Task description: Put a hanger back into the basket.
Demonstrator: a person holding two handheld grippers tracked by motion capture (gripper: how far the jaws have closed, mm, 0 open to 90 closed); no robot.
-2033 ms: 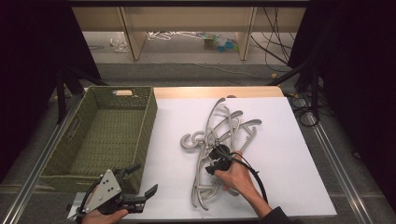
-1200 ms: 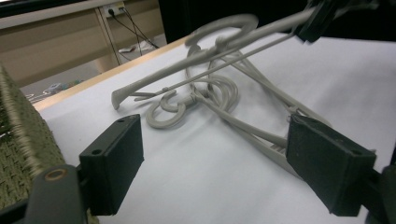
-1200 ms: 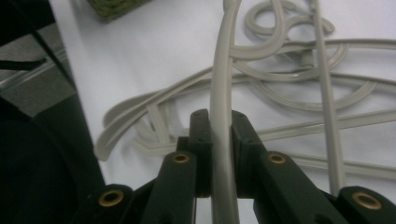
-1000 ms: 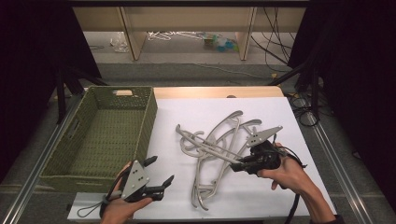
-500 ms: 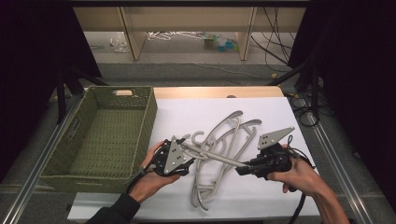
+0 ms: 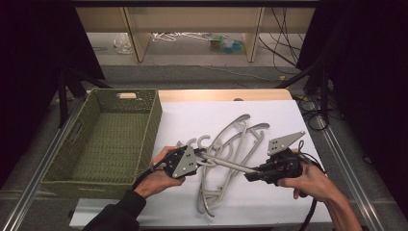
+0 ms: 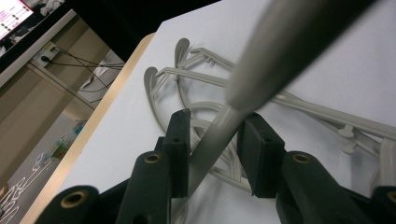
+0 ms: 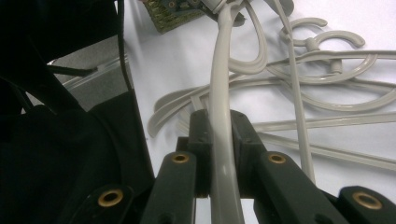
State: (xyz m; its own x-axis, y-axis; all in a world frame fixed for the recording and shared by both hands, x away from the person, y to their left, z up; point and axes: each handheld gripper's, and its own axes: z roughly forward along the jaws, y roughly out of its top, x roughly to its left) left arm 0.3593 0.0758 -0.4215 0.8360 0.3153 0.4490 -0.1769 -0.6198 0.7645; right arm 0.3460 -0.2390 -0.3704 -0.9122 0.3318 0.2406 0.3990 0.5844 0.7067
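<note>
Left gripper (image 6: 201,157): my jaws have just been closing around the near end of the grey plastic hanger (image 6: 230,164); in the left gripper view its bar sits between the pads (image 7: 180,140), touching one, a slim gap at the other.
Right gripper (image 6: 250,176): clamped tight on the hanger's other arm, the bar squeezed between both pads (image 8: 200,140).
Change: a second ago my left hand was down by the table's near edge, jaws wide; now it has come across to the hanger.
Meaning: I judge a two-handed lift toward the green woven basket (image 6: 62,166) is about ready.
Hanger: pale grey, smooth, curved, raised off the white table (image 6: 288,120) above the tangled pile of hangers (image 6: 235,137).
</note>
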